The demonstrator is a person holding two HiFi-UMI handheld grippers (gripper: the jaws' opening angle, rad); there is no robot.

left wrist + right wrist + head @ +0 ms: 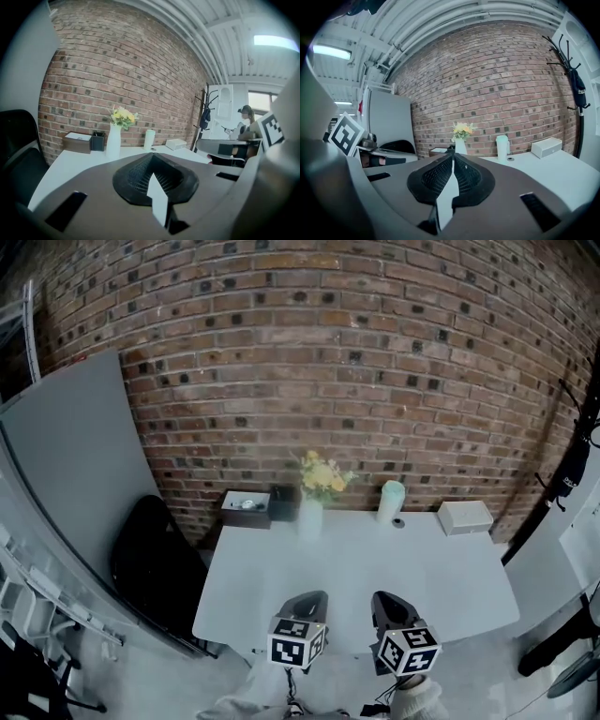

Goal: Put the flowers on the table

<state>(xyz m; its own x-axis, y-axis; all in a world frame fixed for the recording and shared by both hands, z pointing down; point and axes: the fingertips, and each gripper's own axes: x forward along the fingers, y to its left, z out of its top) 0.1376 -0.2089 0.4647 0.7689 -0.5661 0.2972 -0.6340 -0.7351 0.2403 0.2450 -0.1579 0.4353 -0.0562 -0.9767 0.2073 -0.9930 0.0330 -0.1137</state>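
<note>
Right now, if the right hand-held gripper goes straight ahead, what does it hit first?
Probably the white vase of yellow flowers; only bare white tabletop lies before it, though depth is unclear.

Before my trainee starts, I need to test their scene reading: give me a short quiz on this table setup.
1. True or false: the flowers stand in a vase at the table's far edge.
2. What stands to the vase's right? A) white cup B) black holder C) brown box
3. Fill in: the left gripper and right gripper each have jaws ___.
Key: 1 true; 2 A; 3 shut, with nothing between them.
</note>
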